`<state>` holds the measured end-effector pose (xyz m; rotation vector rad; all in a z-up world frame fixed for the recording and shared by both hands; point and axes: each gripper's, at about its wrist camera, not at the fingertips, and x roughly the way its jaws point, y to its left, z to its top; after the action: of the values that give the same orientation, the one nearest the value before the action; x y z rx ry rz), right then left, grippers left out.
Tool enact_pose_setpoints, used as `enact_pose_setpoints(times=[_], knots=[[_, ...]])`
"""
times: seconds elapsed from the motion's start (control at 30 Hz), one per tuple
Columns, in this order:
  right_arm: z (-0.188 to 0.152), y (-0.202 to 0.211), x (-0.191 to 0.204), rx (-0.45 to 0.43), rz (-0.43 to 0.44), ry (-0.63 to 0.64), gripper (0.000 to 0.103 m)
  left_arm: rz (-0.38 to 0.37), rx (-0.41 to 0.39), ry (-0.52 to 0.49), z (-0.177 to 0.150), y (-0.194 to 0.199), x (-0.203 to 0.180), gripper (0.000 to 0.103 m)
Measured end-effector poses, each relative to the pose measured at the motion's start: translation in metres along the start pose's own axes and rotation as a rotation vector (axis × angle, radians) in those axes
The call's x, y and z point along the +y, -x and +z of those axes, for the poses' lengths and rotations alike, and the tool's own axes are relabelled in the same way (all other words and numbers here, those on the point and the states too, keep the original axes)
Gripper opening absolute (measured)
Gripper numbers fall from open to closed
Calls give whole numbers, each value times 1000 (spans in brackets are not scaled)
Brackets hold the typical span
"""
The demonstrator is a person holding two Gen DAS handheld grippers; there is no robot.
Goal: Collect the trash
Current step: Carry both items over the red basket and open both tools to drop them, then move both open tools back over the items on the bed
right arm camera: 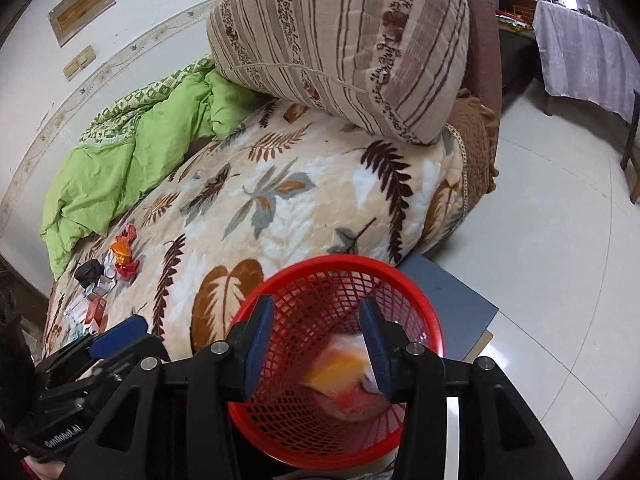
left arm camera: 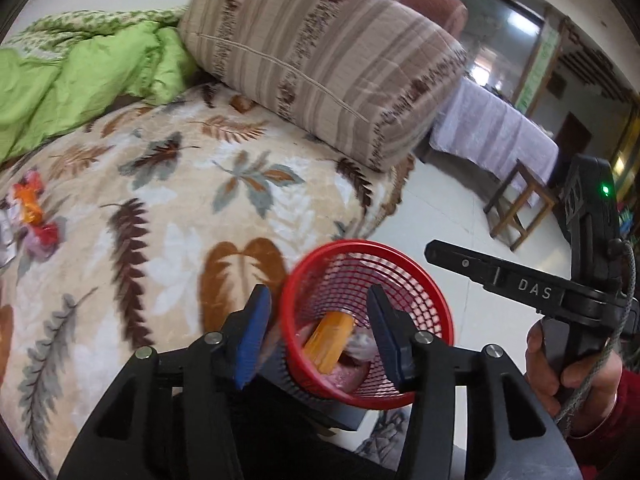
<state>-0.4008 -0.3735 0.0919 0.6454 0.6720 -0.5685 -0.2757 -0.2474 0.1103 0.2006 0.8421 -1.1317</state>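
Both of my grippers, left gripper (left arm camera: 318,332) and right gripper (right arm camera: 316,350), hang released over the red basket (right arm camera: 280,432) at lower centre, an orange wrapper (left arm camera: 330,344) inside.

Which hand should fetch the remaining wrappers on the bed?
Probably left. The wrappers lie on the left gripper's side; the right gripper hangs over the red basket, farther away.

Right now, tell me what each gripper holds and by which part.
Nothing is held. The left gripper and right gripper hang with jaws apart over the red basket; orange packaging lies loose inside.
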Motion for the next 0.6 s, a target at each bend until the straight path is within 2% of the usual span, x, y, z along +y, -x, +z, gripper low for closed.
enact_pose_setpoints(times=[0.2,0.33,0.6], knots=[[3,-10,38,1,70,63,47,97,-49,109,-2,30,47,55],[1,-22,68,25,121,124,48,190,-73,197,-7,54,89,55],[-3,-54,151,68,241,276,51,345,-124,362,-33,103,167,57]])
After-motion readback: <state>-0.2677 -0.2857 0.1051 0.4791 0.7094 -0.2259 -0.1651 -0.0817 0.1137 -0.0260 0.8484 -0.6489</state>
